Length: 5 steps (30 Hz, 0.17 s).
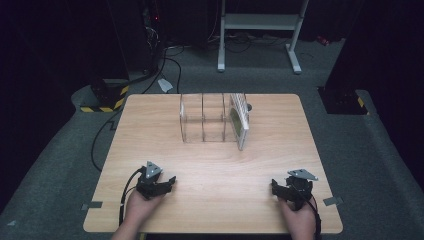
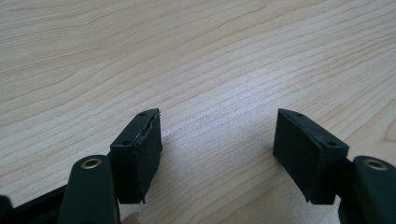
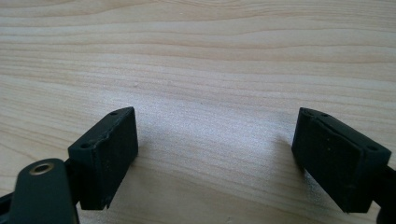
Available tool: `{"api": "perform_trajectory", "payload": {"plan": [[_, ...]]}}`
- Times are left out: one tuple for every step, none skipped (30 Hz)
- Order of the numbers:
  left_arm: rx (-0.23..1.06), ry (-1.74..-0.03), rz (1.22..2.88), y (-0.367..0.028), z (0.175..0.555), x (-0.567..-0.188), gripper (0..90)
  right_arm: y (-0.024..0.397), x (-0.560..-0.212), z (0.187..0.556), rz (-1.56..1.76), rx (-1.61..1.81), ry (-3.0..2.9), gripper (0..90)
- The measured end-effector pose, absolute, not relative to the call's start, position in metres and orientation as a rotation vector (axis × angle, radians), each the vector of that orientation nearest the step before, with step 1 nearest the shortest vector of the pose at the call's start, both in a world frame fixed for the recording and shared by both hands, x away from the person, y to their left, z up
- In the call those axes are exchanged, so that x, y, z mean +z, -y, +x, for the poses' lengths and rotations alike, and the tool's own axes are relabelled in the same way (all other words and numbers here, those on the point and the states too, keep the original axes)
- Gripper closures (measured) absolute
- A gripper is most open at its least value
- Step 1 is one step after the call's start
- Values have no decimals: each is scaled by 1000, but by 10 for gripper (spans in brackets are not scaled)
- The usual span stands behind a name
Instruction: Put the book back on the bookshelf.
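At the near edge of the desk (image 1: 210,210) the person's two hands rest, one toward each corner, each with a gripper lying low on the wood. The left gripper (image 1: 170,182) has its jaws spread wide with nothing between them; its own view looks along them at bare wood grain. The right gripper (image 1: 275,186) is likewise spread and holds nothing, and its own view shows plain wood between the two black pads.

Neither hand is working on anything, so this reads as a resting stage, either before a reach or just after a release. The nearest things to handle stand well apart from both grippers, toward the far middle of the desk: a clear divided rack (image 1: 206,117) with upright partitions, and a flat white panel (image 1: 240,120) standing on edge in or against its right end. A next move would call for one gripper to travel forward across the open wood, line its spread jaws up with the thin edge of the panel, and close gently, since an upright thin piece could tip or slide in a slot.

Much is hard to make out. The rack's transparent walls blur together, so which compartment holds the panel cannot be told. A greenish patch on the panel's face and a small dark thing (image 1: 249,106) just behind it are too small to identify. Beyond the desk the floor is dim, with cables and a white stand (image 1: 260,22).
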<state>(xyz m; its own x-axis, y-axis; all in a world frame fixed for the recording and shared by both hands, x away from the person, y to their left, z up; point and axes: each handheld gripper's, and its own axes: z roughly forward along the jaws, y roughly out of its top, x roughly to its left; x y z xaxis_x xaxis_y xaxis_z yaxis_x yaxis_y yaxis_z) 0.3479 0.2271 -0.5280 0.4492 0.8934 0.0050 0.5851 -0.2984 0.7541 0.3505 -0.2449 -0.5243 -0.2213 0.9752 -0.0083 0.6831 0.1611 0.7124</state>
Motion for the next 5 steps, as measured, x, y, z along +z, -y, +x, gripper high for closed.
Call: {"api": "perform_trajectory", "payload": {"plan": [[571,-1235,2005,-227,348,-528,324,245,-524,350,1579,822,-1967,142],[570,-1236,2005,-227,348,-528,324,245,-524,350,1581,830,-1963,142],[571,-1235,2006,-227,348,-528,324,246,-524,350,1586,837,-1964,142],[570,-1236,2005,-227,348,-528,324,246,-524,350,1595,841,-1961,143],[570,-1235,2005,-227,348,-528,324,246,-524,350,1599,844,-1960,148]]}}
